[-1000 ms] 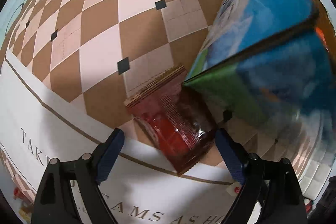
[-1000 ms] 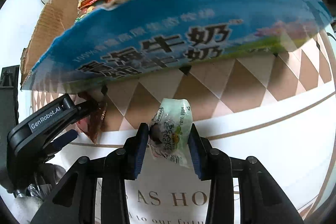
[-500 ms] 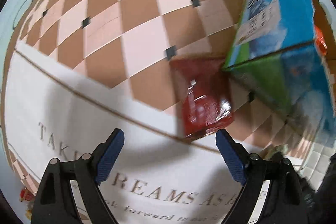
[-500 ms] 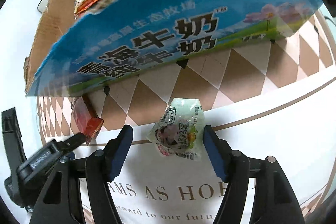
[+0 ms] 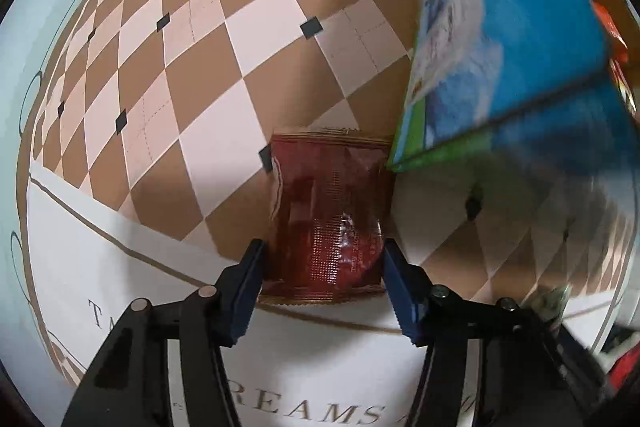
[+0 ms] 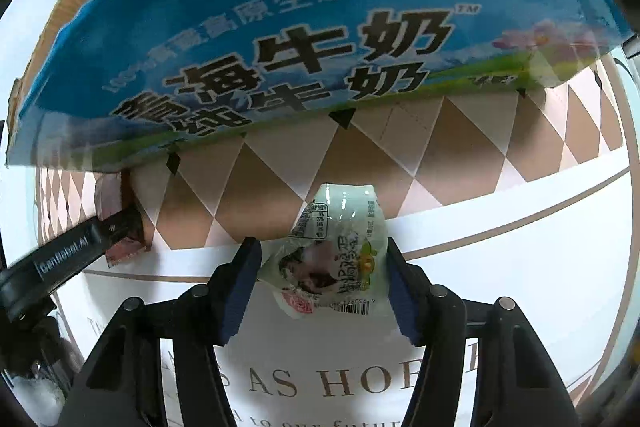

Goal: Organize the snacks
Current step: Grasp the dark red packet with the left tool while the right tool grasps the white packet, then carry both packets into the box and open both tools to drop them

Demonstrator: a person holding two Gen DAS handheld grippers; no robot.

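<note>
Snacks lie on the checkered surface (image 5: 224, 75) in front of a blue carton (image 6: 304, 11): a red packet (image 5: 328, 215) beside its corner, a pale green pouch (image 6: 336, 255) further right. The left hand-held gripper (image 5: 322, 281) is closing, pads at the red packet's edges. The right hand-held gripper (image 6: 322, 275) is closing around the pouch, one pad touching.

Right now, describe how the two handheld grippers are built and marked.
Both the left gripper and the right gripper have black angular plastic arms with silver round bolt heads and blue ribbed finger pads. White "GenRobot.AI" lettering runs along the left gripper's black body in the right wrist view.
</note>
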